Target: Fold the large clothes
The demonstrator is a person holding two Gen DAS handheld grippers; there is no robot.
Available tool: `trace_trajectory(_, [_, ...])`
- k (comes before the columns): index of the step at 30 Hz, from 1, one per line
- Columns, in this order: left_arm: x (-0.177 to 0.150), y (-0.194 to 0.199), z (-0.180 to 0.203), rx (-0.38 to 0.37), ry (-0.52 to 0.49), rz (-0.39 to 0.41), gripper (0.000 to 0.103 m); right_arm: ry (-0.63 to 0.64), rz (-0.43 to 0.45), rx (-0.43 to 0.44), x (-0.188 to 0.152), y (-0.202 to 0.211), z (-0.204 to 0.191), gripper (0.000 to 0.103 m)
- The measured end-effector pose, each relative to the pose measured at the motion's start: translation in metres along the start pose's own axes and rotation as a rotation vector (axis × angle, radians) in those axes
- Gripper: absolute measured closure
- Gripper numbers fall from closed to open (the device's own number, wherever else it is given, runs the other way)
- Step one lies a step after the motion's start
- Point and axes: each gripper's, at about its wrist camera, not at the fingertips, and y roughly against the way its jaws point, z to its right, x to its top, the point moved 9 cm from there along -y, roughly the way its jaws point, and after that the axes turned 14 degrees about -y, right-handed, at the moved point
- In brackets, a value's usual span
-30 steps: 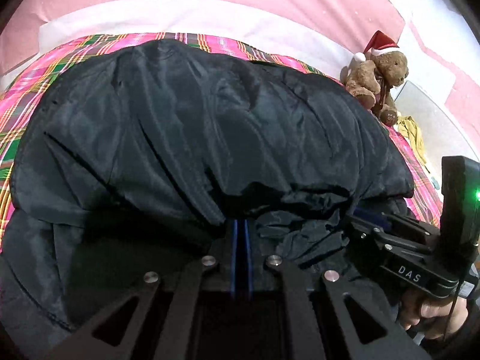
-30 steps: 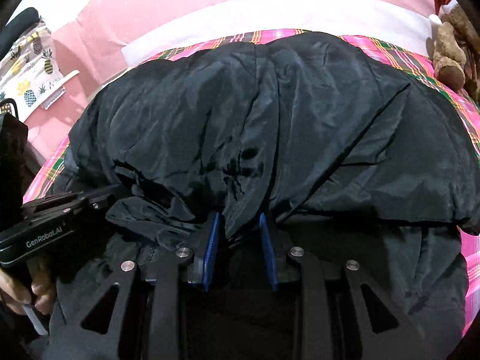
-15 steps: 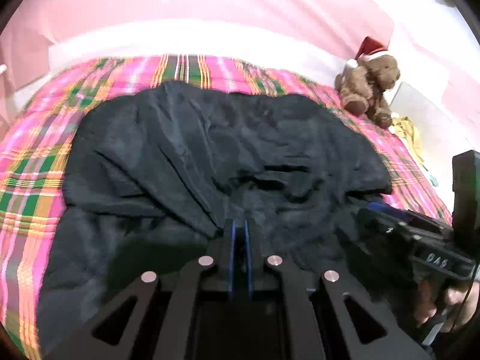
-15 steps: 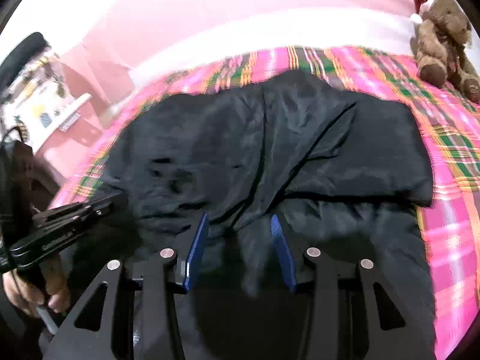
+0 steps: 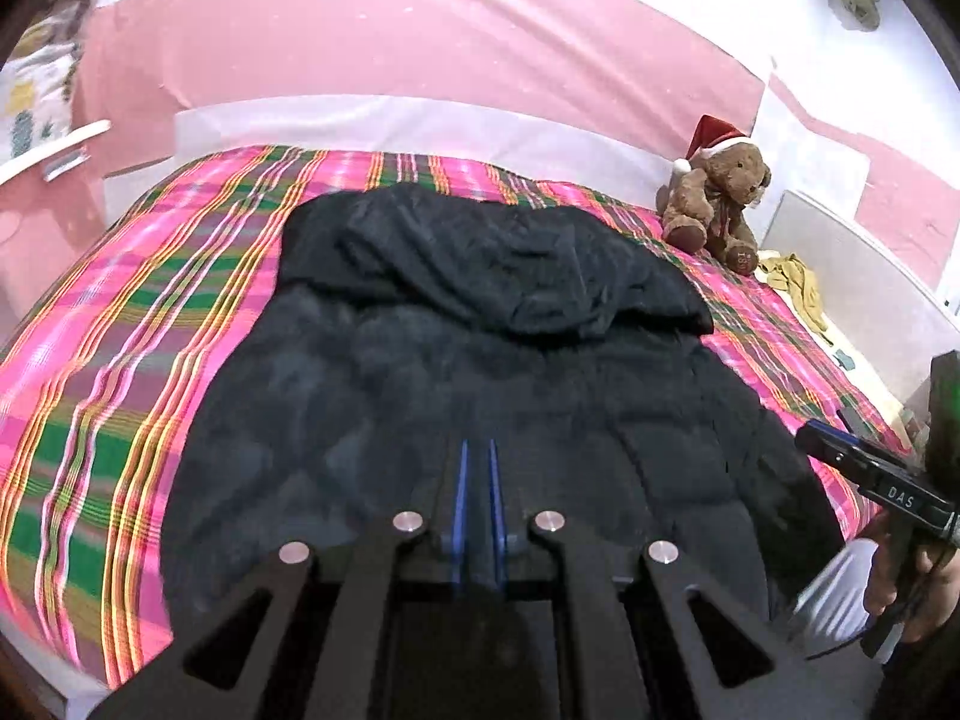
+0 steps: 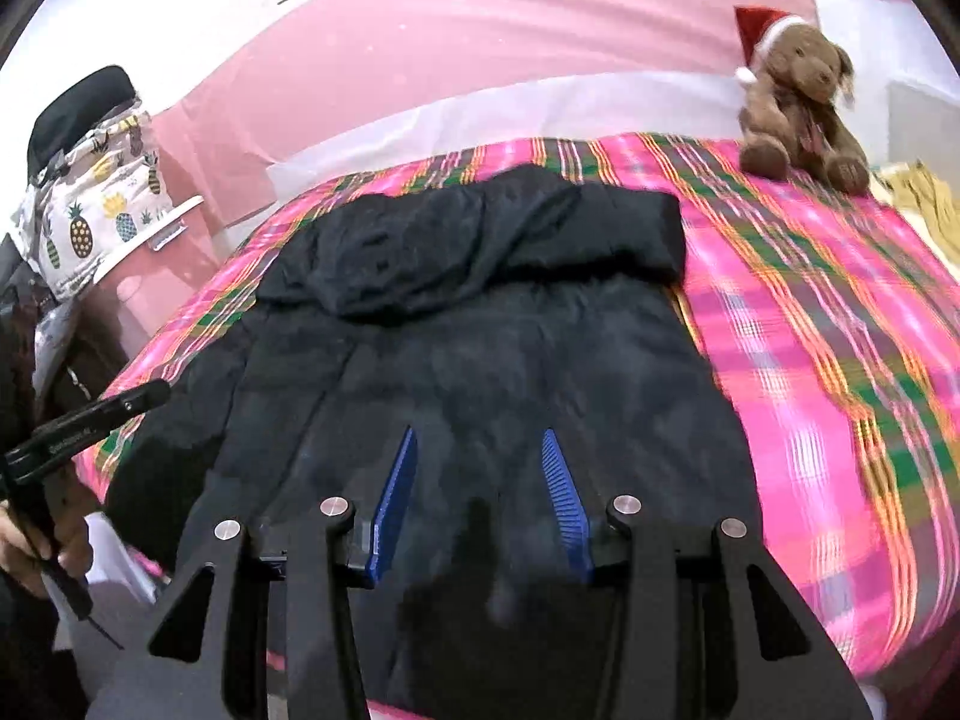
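The black coat (image 5: 480,360) lay flat on the plaid bedspread (image 5: 150,330), near hem at the bed's edge, bare plaid on both sides. My left gripper (image 5: 476,450) hovered nearly closed, empty; my right gripper (image 6: 480,438) gaped wide, empty. A teddy bear (image 6: 798,96) sat at the far corner.

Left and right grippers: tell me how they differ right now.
The left gripper has its blue fingers nearly together; the right gripper has them spread wide. Whether the left pinches any fabric cannot be told; the right holds nothing. Both have black frames and point out over the black jacket on the plaid bedspread.
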Motion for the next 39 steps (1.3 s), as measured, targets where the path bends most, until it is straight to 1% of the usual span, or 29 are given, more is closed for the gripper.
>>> trace_trajectory(3, [-0.018, 0.010, 0.000, 0.026, -0.005, -0.016, 0.095, -0.010, -0.003, -0.024, -0.017, 0.007, 0.013, 0.058])
trace_trajectory(5, [-0.025, 0.011, -0.003, 0.036, -0.009, -0.028, 0.095, -0.024, -0.005, -0.024, -0.023, 0.009, 0.019, 0.057])
trace_trajectory(6, [-0.028, 0.012, -0.003, 0.046, -0.012, -0.030, 0.093, -0.044, -0.007, -0.021, -0.024, 0.010, 0.025, 0.054])
trace_trajectory(7, [-0.031, 0.013, -0.005, 0.055, -0.012, -0.031, 0.091, -0.057, -0.008, -0.022, -0.025, 0.011, 0.029, 0.051])
trace_trajectory(12, [-0.037, 0.015, -0.022, 0.100, 0.016, -0.036, 0.086, -0.115, 0.000, -0.048, -0.022, 0.013, 0.050, 0.050])
trace_trajectory(15, [-0.041, 0.017, -0.044, 0.153, 0.037, -0.033, 0.080, -0.137, 0.014, -0.086, -0.019, 0.017, 0.066, 0.049])
trace_trajectory(17, [-0.046, 0.019, -0.063, 0.193, 0.057, -0.035, 0.078, -0.173, 0.028, -0.115, -0.017, 0.021, 0.082, 0.048])
trace_trajectory(18, [-0.050, 0.021, -0.073, 0.212, 0.069, -0.038, 0.076, -0.192, 0.029, -0.124, -0.017, 0.022, 0.090, 0.046])
trace_trajectory(19, [-0.055, 0.021, -0.083, 0.228, 0.084, -0.047, 0.074, -0.211, 0.024, -0.129, -0.018, 0.022, 0.097, 0.043])
trace_trajectory(22, [-0.073, 0.016, -0.105, 0.245, 0.121, -0.091, 0.072, -0.289, -0.031, -0.138, -0.028, 0.013, 0.117, 0.043])
trace_trajectory(24, [-0.083, 0.012, -0.110, 0.215, 0.152, -0.109, 0.070, -0.334, -0.075, -0.120, -0.037, 0.005, 0.123, 0.043])
trace_trajectory(27, [-0.094, 0.009, -0.105, 0.173, 0.181, -0.122, 0.070, -0.395, -0.124, -0.066, -0.048, -0.003, 0.122, 0.043])
trace_trajectory(29, [-0.099, 0.011, -0.098, 0.168, 0.177, -0.113, 0.070, -0.386, -0.135, -0.055, -0.052, -0.003, 0.114, 0.043])
trace_trajectory(31, [-0.103, 0.014, -0.091, 0.147, 0.188, -0.105, 0.069, -0.385, -0.158, -0.034, -0.057, -0.003, 0.106, 0.042])
trace_trajectory(33, [-0.106, 0.016, -0.087, 0.129, 0.198, -0.102, 0.069, -0.373, -0.164, -0.032, -0.059, -0.002, 0.101, 0.042])
trace_trajectory(35, [-0.110, 0.016, -0.085, 0.130, 0.191, -0.102, 0.068, -0.384, -0.166, -0.032, -0.060, -0.003, 0.103, 0.044])
trace_trajectory(37, [-0.112, 0.011, -0.084, 0.141, 0.186, -0.121, 0.068, -0.393, -0.172, -0.042, -0.059, -0.006, 0.105, 0.058])
trace_trajectory(38, [-0.110, 0.009, -0.084, 0.146, 0.182, -0.130, 0.071, -0.391, -0.172, -0.046, -0.058, -0.007, 0.105, 0.061])
trace_trajectory(39, [-0.108, 0.008, -0.083, 0.152, 0.175, -0.133, 0.078, -0.387, -0.167, -0.055, -0.056, -0.008, 0.104, 0.071])
